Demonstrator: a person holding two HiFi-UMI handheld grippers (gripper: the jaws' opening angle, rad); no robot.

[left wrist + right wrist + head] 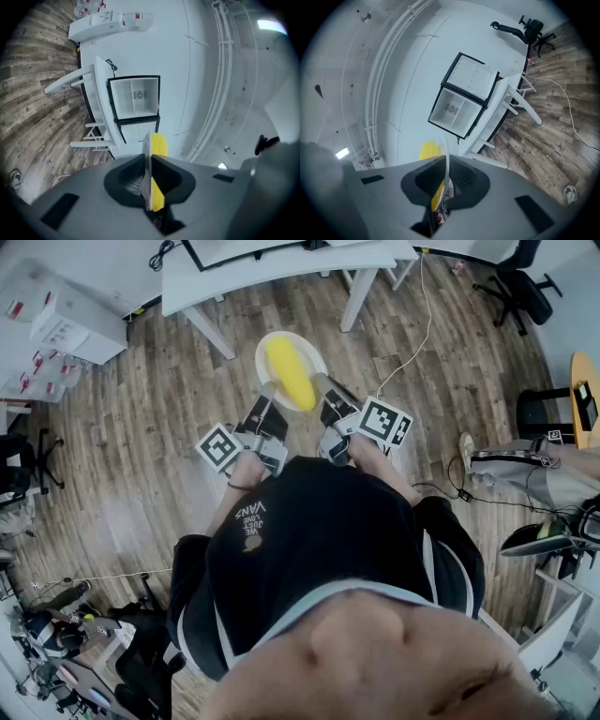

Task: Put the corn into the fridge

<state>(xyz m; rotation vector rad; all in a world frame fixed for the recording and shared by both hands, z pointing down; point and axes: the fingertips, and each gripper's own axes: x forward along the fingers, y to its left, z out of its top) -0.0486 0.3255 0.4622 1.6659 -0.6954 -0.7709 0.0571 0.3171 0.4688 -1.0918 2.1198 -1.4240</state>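
A yellow corn cob point(291, 373) lies on a white plate point(272, 341) carried in the air over the wooden floor. My left gripper point(266, 396) is shut on the plate's left rim and my right gripper point(323, 388) is shut on its right rim. In the left gripper view the plate point(146, 154) shows edge-on between the jaws of that gripper point(149, 180), with the corn point(160, 144) beyond it. The right gripper point(444, 180) holds the plate's edge point(446, 157) the same way, with the corn point(429, 151) to its left. Ahead stands a small fridge point(135, 97) point(461, 96) with its door open, on a white table.
A white table point(281, 263) stands ahead, and a white cable point(412, 343) runs across the floor by its leg. An office chair point(525, 287) is at the far right, white boxes point(70, 320) at the left. A seated person's legs point(525, 465) are at the right.
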